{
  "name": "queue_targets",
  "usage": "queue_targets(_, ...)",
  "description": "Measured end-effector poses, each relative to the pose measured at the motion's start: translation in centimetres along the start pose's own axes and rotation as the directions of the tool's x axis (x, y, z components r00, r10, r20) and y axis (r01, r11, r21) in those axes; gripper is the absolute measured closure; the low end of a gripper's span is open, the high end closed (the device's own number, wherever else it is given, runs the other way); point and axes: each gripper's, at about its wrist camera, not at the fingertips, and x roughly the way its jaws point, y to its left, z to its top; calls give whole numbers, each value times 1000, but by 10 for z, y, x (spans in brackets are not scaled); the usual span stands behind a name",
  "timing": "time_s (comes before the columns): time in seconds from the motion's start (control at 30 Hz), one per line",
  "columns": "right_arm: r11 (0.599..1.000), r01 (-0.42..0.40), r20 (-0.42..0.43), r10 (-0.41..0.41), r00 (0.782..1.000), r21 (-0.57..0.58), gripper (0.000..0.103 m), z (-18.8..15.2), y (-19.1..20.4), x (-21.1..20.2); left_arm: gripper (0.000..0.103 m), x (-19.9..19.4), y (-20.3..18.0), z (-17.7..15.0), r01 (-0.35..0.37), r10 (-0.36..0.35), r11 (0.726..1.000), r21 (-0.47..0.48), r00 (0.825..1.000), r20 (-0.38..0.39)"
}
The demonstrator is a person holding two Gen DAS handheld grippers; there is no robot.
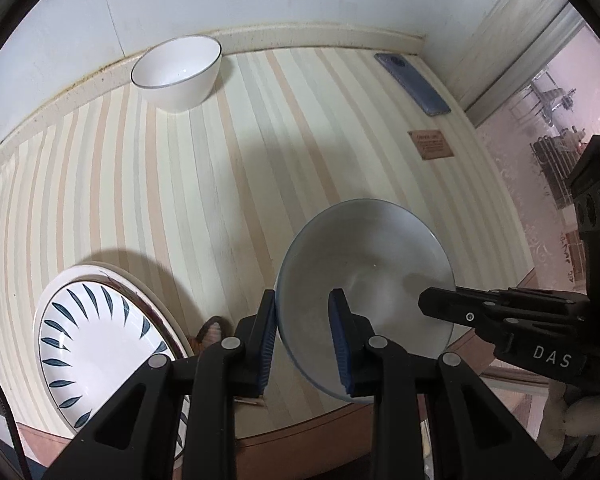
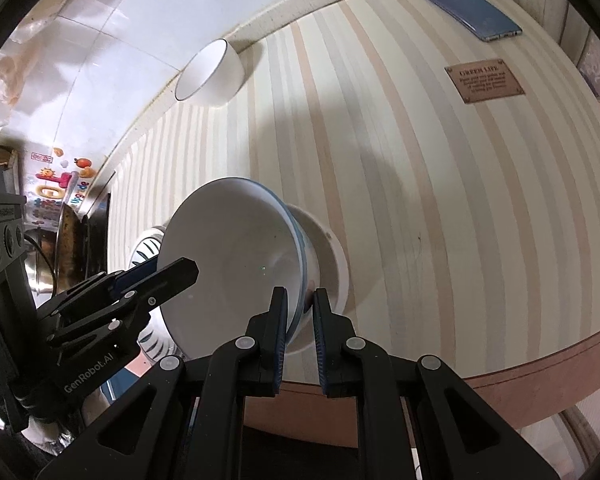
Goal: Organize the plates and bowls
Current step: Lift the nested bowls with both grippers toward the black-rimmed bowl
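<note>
Both grippers hold one white blue-rimmed bowl (image 1: pixel 364 264), tilted above the striped table near its front edge. My left gripper (image 1: pixel 302 340) is shut on the bowl's left rim. My right gripper (image 2: pixel 300 332) is shut on the opposite rim of the same bowl (image 2: pixel 236 248); it also shows in the left wrist view (image 1: pixel 452 308). A white plate with blue leaf marks (image 1: pixel 96 344) lies at the front left, and its edge shows behind the bowl in the right wrist view (image 2: pixel 146 246). A white bowl with a dark rim (image 1: pixel 176 72) stands upright at the back by the wall (image 2: pixel 210 72).
A blue phone (image 1: pixel 412 84) lies at the back right corner (image 2: pixel 464 8). A small brown plaque (image 2: pixel 484 82) lies on the table (image 1: pixel 220 184) at the right. A metal pot (image 2: pixel 68 248) stands left of the table.
</note>
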Motion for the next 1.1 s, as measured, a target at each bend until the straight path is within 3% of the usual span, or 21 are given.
queue_targets(1.1, 996, 77, -72, -80, 994, -41, 86, 12, 8, 20, 80, 21, 3, -4, -17, 18, 1000, 12, 997, -72)
